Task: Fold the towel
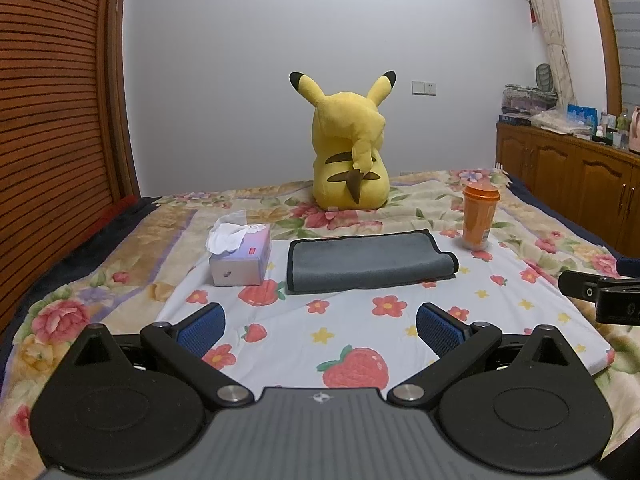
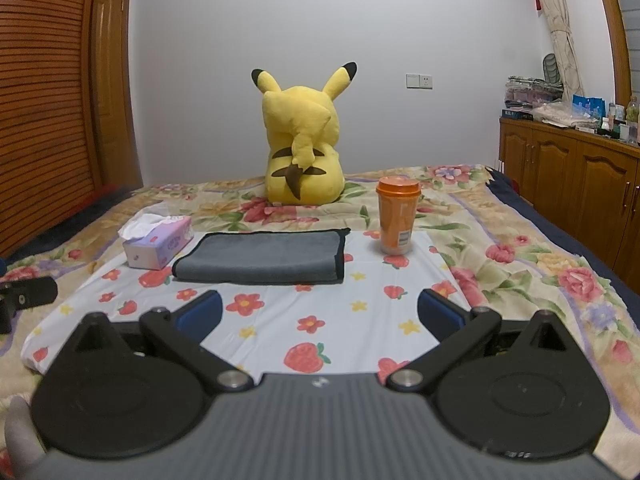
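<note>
A grey towel with black trim (image 1: 366, 261) lies folded in a flat rectangle on a white strawberry-print cloth (image 1: 360, 320) on the bed. It also shows in the right wrist view (image 2: 266, 258). My left gripper (image 1: 320, 330) is open and empty, hovering in front of the towel, apart from it. My right gripper (image 2: 320, 318) is open and empty, also short of the towel's near edge. Part of the right gripper (image 1: 600, 294) shows at the right edge of the left wrist view, and part of the left gripper (image 2: 24, 296) at the left edge of the right wrist view.
A tissue box (image 1: 240, 254) sits left of the towel and an orange cup with a lid (image 1: 480, 216) right of it. A yellow plush toy (image 1: 348, 148) sits at the back of the bed. Wooden cabinets (image 1: 568, 184) stand on the right, a slatted wardrobe (image 1: 52, 120) on the left.
</note>
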Demonstrator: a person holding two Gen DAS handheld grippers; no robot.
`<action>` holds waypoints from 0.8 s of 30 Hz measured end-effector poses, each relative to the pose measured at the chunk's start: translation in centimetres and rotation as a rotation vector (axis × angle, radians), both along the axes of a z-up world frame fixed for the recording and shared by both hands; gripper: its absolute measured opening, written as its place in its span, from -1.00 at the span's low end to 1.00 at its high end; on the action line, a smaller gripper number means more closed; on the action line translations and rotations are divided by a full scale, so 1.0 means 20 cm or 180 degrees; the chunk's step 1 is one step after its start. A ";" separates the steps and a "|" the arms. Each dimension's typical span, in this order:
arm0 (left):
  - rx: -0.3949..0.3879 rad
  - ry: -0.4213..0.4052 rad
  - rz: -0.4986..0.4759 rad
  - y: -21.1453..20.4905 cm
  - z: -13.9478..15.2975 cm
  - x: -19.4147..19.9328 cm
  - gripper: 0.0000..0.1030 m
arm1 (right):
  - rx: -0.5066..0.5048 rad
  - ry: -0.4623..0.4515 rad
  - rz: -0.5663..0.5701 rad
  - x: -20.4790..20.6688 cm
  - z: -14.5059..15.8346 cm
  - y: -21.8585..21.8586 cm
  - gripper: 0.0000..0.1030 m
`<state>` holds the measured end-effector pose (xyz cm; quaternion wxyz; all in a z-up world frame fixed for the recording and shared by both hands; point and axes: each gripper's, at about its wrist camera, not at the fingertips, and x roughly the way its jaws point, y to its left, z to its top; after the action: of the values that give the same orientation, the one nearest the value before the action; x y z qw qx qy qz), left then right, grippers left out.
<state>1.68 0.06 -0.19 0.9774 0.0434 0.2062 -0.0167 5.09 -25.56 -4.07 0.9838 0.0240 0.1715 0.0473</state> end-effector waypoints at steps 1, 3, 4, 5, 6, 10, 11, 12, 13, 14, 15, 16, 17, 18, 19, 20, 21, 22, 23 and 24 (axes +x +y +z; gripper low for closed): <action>0.0000 0.0002 0.0001 0.00 0.00 0.00 1.00 | 0.0003 0.0000 0.0002 0.00 0.00 0.00 1.00; -0.0002 0.0001 0.0001 0.00 0.00 0.00 1.00 | 0.0004 0.0000 0.0003 0.00 0.00 0.00 1.00; -0.0003 -0.0001 0.0001 0.00 0.00 0.00 1.00 | 0.0003 0.0000 0.0002 0.00 0.00 0.00 1.00; -0.0001 0.0001 0.0000 0.00 0.00 0.00 1.00 | 0.0002 -0.0001 0.0002 0.00 0.00 0.00 1.00; 0.0002 0.0001 0.0000 0.00 0.00 0.00 1.00 | 0.0004 -0.0001 0.0003 0.00 0.00 0.00 1.00; 0.0009 -0.0002 0.0002 0.00 0.00 0.00 1.00 | 0.0005 -0.0002 0.0002 0.00 0.00 0.00 1.00; 0.0004 -0.0001 0.0000 0.00 0.00 0.00 1.00 | 0.0005 -0.0001 0.0001 0.00 0.00 0.00 1.00; 0.0004 -0.0002 0.0000 0.00 0.00 0.00 1.00 | 0.0006 0.0001 0.0003 0.00 0.00 0.00 1.00; 0.0011 -0.0003 0.0003 0.00 0.00 0.00 1.00 | 0.0005 0.0002 0.0002 0.00 0.00 0.00 1.00; 0.0009 -0.0002 0.0002 0.00 0.00 0.00 1.00 | 0.0005 -0.0001 0.0001 0.00 0.00 0.00 1.00; 0.0004 0.0000 0.0001 0.00 0.00 0.00 1.00 | 0.0006 -0.0001 0.0002 0.00 0.00 0.00 1.00; -0.0002 0.0003 0.0000 0.00 0.00 0.00 1.00 | 0.0005 -0.0001 0.0002 0.00 0.00 0.00 1.00; -0.0004 0.0005 -0.0001 0.00 0.00 0.00 1.00 | 0.0004 -0.0001 0.0002 0.00 0.00 0.00 1.00; -0.0005 0.0006 0.0001 0.00 0.00 0.00 1.00 | 0.0005 -0.0001 0.0002 0.00 0.00 0.00 1.00; -0.0002 0.0006 0.0003 0.00 0.00 0.01 1.00 | 0.0006 -0.0001 0.0001 0.00 0.00 0.00 1.00; 0.0000 0.0004 0.0001 0.00 0.00 0.00 1.00 | 0.0007 -0.0002 0.0000 0.00 0.00 0.00 1.00; -0.0005 0.0004 -0.0002 0.00 0.00 0.00 1.00 | 0.0007 -0.0001 0.0001 0.00 0.00 0.00 1.00; -0.0004 0.0004 -0.0001 0.00 0.00 0.00 1.00 | 0.0006 -0.0001 0.0002 0.00 0.00 0.00 1.00; -0.0002 0.0003 0.0000 0.00 0.00 0.00 1.00 | 0.0005 -0.0001 0.0001 0.00 0.00 0.00 1.00; -0.0001 0.0003 0.0000 0.00 0.00 0.00 1.00 | 0.0007 -0.0001 0.0003 0.00 0.00 0.00 1.00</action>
<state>1.77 0.00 -0.20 0.9773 0.0432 0.2067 -0.0168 5.07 -25.60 -4.05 0.9838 0.0250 0.1712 0.0479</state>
